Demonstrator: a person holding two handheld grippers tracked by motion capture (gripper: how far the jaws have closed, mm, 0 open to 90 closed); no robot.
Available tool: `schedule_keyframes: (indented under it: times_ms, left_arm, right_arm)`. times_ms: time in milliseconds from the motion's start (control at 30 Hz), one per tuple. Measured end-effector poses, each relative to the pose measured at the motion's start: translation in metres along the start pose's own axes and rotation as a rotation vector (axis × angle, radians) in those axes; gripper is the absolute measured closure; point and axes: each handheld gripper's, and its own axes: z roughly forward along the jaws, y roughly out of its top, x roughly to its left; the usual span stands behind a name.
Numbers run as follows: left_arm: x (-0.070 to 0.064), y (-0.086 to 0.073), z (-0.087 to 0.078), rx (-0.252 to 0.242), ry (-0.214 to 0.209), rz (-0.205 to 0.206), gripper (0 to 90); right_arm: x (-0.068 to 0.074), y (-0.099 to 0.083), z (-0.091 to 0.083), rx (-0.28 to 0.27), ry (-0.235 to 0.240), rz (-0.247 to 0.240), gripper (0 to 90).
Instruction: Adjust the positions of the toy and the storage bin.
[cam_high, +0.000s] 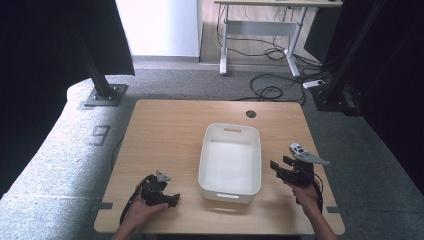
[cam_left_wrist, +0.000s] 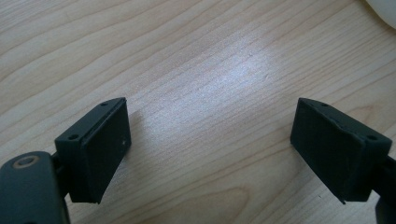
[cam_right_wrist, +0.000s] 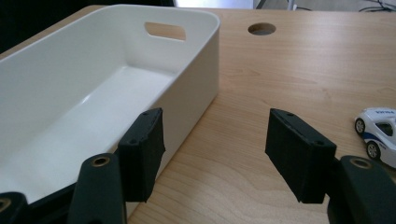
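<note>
Tongs both wide open, nothing held: my right tongs (cam_right_wrist: 215, 156) sit btwn white bin (cam_right_wrist: 93, 88) and toy car (cam_right_wrist: 379, 135), likely lining up for it; left tongs (cam_left_wrist: 210, 149) idle low over bare surface (cam_left_wrist: 210, 60).

Black claws (cam_high: 172, 199) (cam_high: 281, 165), flat rectangular jaws, small screw holes, brass rivets

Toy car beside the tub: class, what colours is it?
The toy car is white with blue markings, clearest in the right gripper view.
</note>
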Motion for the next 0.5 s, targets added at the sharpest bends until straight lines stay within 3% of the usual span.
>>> schedule_keyframes:
  times_ms: [233,500]
  left_arm:
    - [0.000,0.000,0.000,0.000,0.000,0.001,12.7]
    - [-0.001,0.000,0.000,0.001,0.000,0.003,12.7]
  right_arm:
    - [-0.007,-0.001,0.001,0.034,-0.002,-0.004,36.2]
    - [-0.012,-0.001,-0.001,0.037,-0.048,-0.049,33.4]
